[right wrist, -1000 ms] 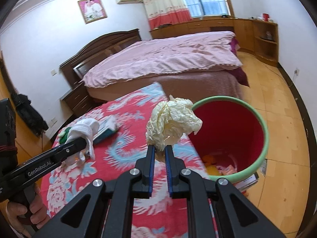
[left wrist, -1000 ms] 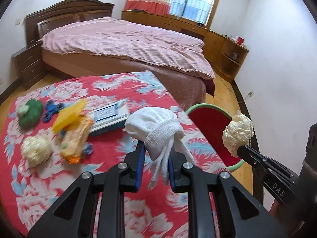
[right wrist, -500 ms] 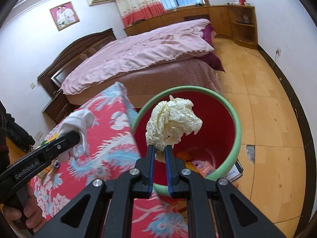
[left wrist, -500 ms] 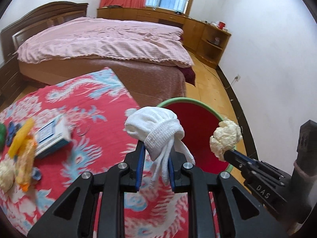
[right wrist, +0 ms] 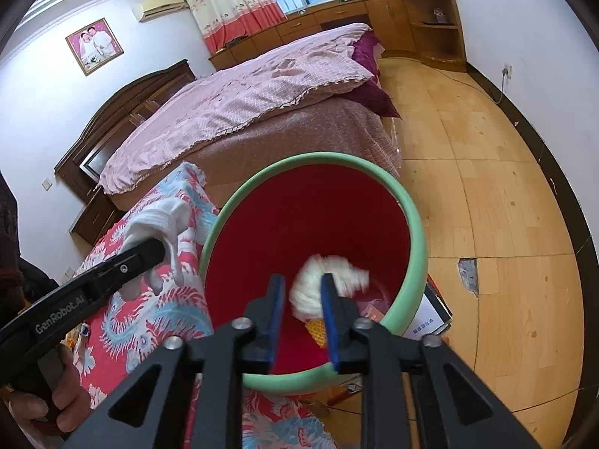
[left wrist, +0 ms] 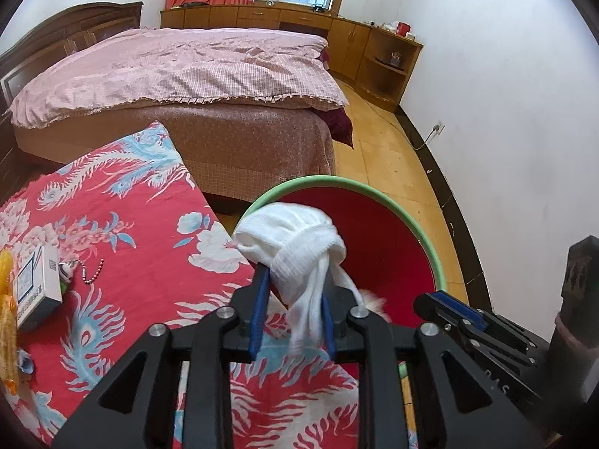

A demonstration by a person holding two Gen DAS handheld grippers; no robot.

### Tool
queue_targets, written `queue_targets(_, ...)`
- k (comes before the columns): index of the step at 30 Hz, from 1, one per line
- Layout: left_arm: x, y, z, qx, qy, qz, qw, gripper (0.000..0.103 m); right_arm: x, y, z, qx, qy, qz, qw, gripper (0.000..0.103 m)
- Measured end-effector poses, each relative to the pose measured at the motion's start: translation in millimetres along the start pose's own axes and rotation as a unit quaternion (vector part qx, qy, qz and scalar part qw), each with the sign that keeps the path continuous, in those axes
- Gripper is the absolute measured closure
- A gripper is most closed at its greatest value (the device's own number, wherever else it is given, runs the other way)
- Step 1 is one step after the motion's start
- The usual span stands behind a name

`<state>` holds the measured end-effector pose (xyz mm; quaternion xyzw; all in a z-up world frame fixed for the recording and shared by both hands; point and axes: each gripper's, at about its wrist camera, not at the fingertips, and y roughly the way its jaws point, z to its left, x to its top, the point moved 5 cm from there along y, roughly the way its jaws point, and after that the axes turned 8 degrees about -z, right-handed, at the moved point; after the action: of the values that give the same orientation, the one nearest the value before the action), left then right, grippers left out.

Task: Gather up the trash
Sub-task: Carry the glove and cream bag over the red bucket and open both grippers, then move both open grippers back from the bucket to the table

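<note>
The paper wad is dropping, blurred, into the red bin, just beyond the right gripper, whose jaws are spreading with nothing between them now. The white glove is hanging between the left gripper's blue pads, partly over the bin's rim, beside the table edge. Those jaws are opening too; the glove is sitting loosely between them, its fingers dangling below, no longer clearly pinched.

Both pieces are looking light and soft: the wad crumpled and springy, the glove limp knit that is likely to drape and snag on a pad rather than slip. Pinching either at its bunched middle should be holding it best.

On the flowered cloth a small box and a yellow wrapper are lying at the left, well apart from the bin.
</note>
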<state>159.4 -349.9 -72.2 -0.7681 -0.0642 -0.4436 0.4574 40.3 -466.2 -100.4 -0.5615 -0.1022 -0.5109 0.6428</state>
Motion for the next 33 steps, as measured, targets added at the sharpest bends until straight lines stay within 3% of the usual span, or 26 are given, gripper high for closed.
queue_targets(4, 1.0, 1.0, 0.0, 0.005, 0.0, -0.004, 1.0, 0.063, 0.5, 0.2, -4.8, -0.003, 0.011, -0.003, 1.0, 0.064)
queue_targets(17, -2.5, -17.6, 15.3, 0.015, -0.029, -0.01, 0.9994, 0.062, 0.5, -8.5, -2.8, 0.003, 0.02, -0.005, 1.0, 0.052)
queue_targets(24, -8.5, -45.6, 37.5, 0.039, -0.058, -0.022, 0.9973, 0.062, -3.5, -17.5, 4.8, 0.01, 0.026, -0.006, 1.0, 0.042)
queue_targets(33, -19.9, -82.0, 68.6, 0.068, -0.087, -0.038, 0.9932, 0.062, -12.5, -32.5, 31.0, 0.028, 0.015, -0.004, 0.999, 0.037)
